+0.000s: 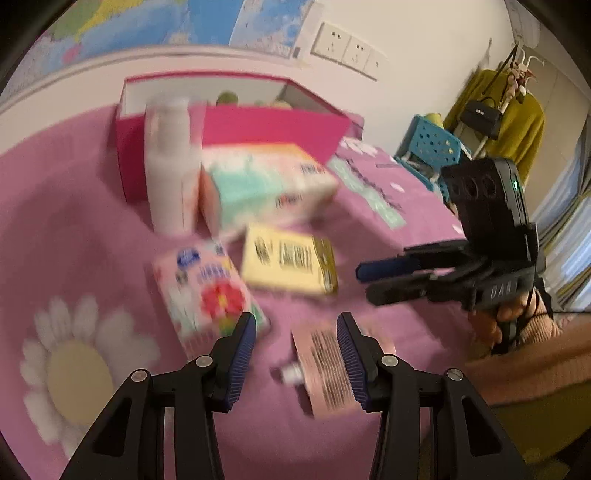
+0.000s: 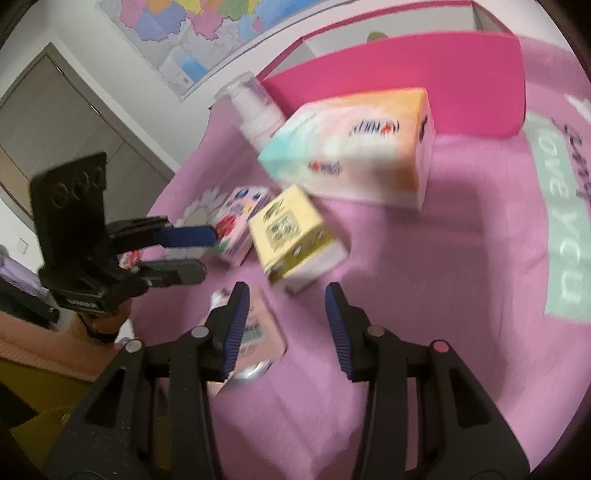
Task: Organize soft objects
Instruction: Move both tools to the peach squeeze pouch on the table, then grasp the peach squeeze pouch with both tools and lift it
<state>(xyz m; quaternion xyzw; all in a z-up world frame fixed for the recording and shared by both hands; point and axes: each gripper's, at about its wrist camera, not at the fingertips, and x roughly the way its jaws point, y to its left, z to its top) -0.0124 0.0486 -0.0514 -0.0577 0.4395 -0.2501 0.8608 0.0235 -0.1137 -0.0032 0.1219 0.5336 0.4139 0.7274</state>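
Pink blanket (image 1: 92,206) with daisy print, wall map (image 2: 192,33) behind. Left gripper (image 1: 297,343) above the blanket, jaws apart, nothing clamped; pink tube (image 1: 325,373) lying flat just under and between the pads. Right gripper (image 2: 283,314) likewise parted and empty, over bare blanket, the tube at its left pad. Farther out: yellow tissue pack (image 1: 288,262) and flowered pink pack (image 1: 210,291) side by side, large tissue pack (image 2: 354,147) behind, white pump bottle (image 1: 170,166) upright beside it, open pink box (image 1: 273,122) at the back. All blurred.
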